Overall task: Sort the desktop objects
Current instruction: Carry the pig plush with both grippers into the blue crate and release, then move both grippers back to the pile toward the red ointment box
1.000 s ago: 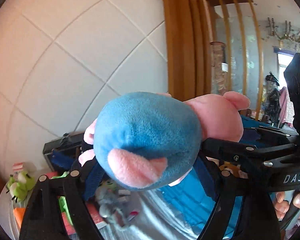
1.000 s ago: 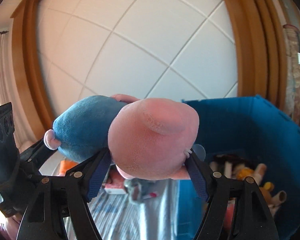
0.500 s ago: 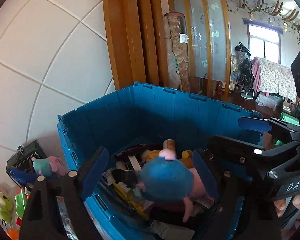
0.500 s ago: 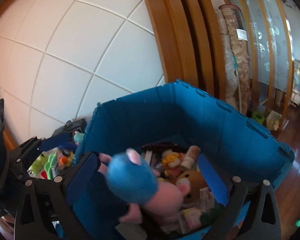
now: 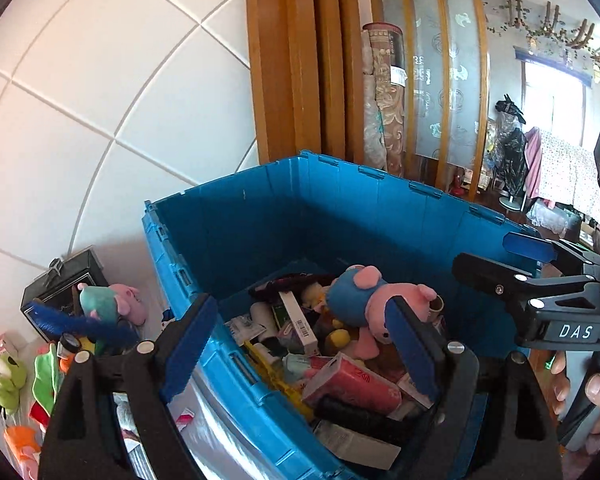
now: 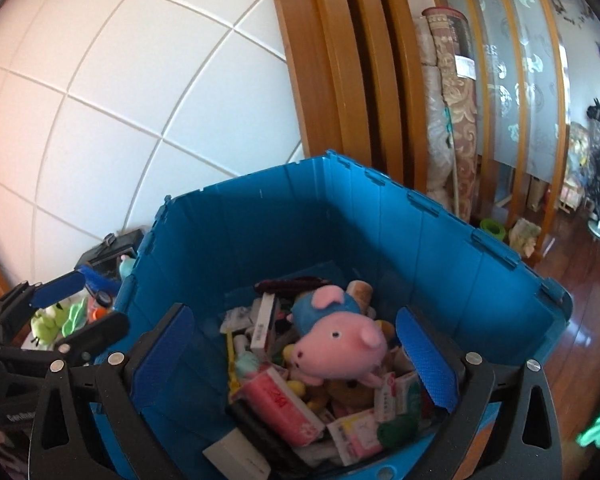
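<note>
Pig plush (image 6: 336,344) lies loose on top of the clutter inside the blue crate (image 6: 440,248), toward its far right corner. Left gripper (image 5: 300,344) spread wide over the near rim, nothing between the pads. Right gripper (image 6: 296,356) spread wide, empty, above the crate's near edge. Crate walls stand tall around the pile.
</note>
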### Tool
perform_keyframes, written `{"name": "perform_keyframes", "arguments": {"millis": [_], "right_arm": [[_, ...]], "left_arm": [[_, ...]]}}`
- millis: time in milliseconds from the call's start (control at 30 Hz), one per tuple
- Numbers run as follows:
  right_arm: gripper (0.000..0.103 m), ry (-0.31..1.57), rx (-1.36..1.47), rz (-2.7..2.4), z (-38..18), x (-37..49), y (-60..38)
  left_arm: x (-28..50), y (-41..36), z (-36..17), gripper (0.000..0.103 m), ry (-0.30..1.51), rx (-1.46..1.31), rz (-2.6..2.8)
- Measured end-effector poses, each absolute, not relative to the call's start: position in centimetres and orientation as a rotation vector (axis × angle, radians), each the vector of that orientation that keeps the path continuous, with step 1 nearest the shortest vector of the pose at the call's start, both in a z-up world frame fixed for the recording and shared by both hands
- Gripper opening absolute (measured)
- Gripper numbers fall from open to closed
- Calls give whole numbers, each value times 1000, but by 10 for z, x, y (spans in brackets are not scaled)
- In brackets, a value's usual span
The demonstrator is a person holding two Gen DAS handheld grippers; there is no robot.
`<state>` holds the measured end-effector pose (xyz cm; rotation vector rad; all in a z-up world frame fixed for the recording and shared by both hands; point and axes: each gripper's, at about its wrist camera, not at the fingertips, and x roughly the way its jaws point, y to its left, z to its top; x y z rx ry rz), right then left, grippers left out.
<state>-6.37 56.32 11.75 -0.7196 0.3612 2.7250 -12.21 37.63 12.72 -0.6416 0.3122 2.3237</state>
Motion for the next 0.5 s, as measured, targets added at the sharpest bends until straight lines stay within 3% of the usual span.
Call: {"name": "perform_keyframes", "arguments": {"millis": [500], "right_arm": [[103, 204, -657, 2935, 140, -76, 446]], "left_arm": [[-134, 227, 101, 86, 121, -736, 2515]]}}
